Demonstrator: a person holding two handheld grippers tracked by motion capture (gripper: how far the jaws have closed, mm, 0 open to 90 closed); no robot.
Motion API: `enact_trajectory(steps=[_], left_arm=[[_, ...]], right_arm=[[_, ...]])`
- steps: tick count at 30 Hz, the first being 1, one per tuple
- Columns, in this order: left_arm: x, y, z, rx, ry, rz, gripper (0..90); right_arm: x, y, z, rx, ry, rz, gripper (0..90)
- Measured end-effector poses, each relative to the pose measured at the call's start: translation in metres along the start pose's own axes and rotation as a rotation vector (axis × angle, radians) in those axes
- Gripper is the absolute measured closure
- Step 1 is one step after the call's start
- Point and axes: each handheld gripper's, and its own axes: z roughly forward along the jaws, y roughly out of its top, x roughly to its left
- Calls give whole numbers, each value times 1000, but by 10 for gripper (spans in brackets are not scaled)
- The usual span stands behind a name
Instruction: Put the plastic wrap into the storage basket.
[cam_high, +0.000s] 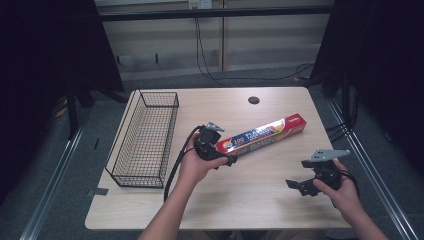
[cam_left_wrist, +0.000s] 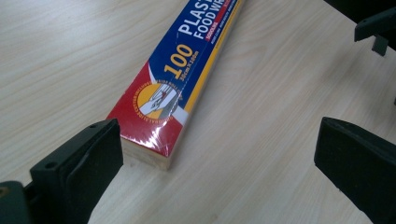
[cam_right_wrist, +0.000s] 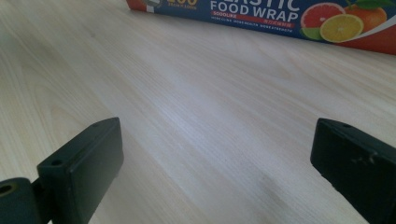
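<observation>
A long plastic food wrap box (cam_high: 264, 135), blue, red and yellow, lies flat on the wooden table (cam_high: 250, 200), running from its middle toward the right. My left gripper (cam_high: 226, 152) is at the box's near left end, open. In the left gripper view the box end (cam_left_wrist: 159, 121) lies between the wide-apart jaws, close to the left jaw, not gripped. My right gripper (cam_high: 296, 186) hovers low over bare table at the front right, open and holding nothing. In the right gripper view the box (cam_right_wrist: 289, 16) lies across the top, well beyond the jaws.
A black wire basket (cam_high: 145, 137) stands along the table's left side, with nothing in it. A round cable hole (cam_high: 253, 100) sits near the far edge. In the left gripper view the right gripper (cam_left_wrist: 376, 28) shows at the upper right.
</observation>
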Motion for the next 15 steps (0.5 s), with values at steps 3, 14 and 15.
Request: enact_trajectory(steps=[3, 14, 15], left_arm=[[-1, 5, 2, -6, 5, -2, 11], [6, 18, 7, -13, -13, -29, 12], [6, 20, 7, -15, -19, -32, 12]], right_arm=[[0, 0, -1, -2, 1, -1, 26], [0, -3, -4, -2, -5, -6, 29], [0, -3, -4, 1, -5, -4, 30]])
